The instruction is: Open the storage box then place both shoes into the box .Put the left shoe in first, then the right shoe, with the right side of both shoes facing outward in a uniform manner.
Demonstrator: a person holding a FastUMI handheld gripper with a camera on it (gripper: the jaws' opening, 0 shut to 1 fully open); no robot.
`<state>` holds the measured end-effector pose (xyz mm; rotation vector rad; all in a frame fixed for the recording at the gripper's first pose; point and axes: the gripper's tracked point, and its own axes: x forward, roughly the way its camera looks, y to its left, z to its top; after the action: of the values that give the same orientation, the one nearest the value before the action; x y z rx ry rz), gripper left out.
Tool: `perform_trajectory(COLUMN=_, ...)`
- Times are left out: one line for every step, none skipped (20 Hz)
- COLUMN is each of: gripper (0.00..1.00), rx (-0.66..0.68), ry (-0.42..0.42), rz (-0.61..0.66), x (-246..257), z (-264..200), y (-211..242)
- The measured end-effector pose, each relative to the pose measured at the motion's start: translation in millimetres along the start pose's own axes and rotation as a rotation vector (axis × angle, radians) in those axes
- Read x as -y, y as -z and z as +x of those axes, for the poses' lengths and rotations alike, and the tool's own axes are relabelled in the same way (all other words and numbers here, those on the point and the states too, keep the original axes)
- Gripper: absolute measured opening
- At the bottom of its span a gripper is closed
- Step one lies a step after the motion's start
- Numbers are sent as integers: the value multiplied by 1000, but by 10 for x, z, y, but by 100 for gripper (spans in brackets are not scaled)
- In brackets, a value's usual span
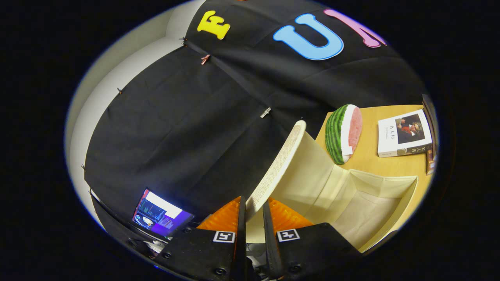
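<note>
On the wooden table (390,164) you see a watermelon slice (343,133) standing on its cut edge, striped green rind on one side and pink flesh on the other. Near it on the same tabletop lies a white book (404,134) with a portrait picture on its cover, flat and apart from the slice. Off the table, low against the dark cloth wall (187,128), you find a lit screen (160,214). Small clips (265,112) pin the cloth together.
</note>
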<state>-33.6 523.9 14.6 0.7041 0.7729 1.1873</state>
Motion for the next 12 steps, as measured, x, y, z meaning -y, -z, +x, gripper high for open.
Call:
perform_trajectory(gripper=24, rx=-18, ry=-8, rz=-15, x=-56, z=47, y=68)
perform_trajectory(gripper=37, rx=-41, ry=-15, rz=-26, x=-102, z=80, y=145)
perform_trajectory(gripper=49, rx=-59, ry=-18, rz=-36, x=-131, z=95, y=230)
perform_trajectory(gripper=65, rx=-70, ry=-11, rz=-50, x=-129, z=89, y=295)
perform_trajectory(gripper=81, rx=-79, ry=-7, rz=-63, x=-129, z=81, y=336)
perform_trajectory(gripper=98, rx=-78, ry=1, rz=-75, x=-105, z=36, y=366)
perform_trajectory(gripper=97, rx=-69, ry=7, rz=-80, x=-98, z=-43, y=371)
perform_trajectory(gripper=97, rx=-45, ry=16, rz=-78, x=-84, z=-140, y=339)
perform_trajectory(gripper=97, rx=-14, ry=25, rz=-73, x=-83, z=-269, y=293)
perform_trajectory(gripper=97, rx=22, ry=38, rz=-73, x=-71, z=-417, y=224)
perform_trajectory(gripper=97, rx=56, ry=57, rz=-77, x=-73, z=-585, y=195)
perform_trajectory(gripper=97, rx=88, ry=85, rz=-88, x=-17, z=-787, y=146)
